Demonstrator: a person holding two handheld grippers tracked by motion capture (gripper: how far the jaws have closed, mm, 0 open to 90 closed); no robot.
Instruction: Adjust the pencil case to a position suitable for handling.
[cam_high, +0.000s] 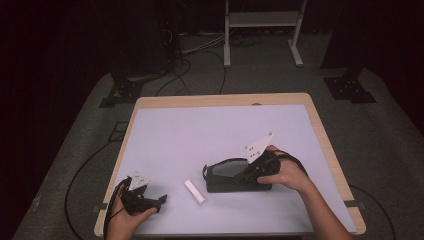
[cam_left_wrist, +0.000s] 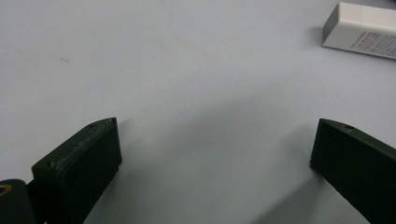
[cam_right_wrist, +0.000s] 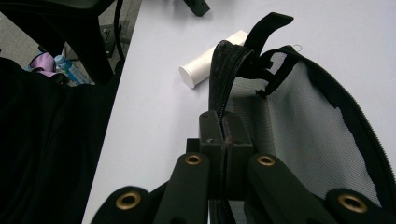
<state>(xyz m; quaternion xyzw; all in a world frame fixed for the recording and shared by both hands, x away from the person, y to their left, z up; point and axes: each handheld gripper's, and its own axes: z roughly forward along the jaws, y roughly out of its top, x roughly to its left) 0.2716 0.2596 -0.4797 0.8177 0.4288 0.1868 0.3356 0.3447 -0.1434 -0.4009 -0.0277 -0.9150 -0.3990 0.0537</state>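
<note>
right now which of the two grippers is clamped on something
The right gripper: its jaws are shut on the zip edge of the black mesh pouch. The left gripper stands open over the bare table, near the white eraser.

Pale lavender bench with wooden edging, set on grey carpeted floor. White metal frame beyond the far edge. Black stand bases and at left and right. Black cables trailing across the floor. Bottles beside the bench.
</note>
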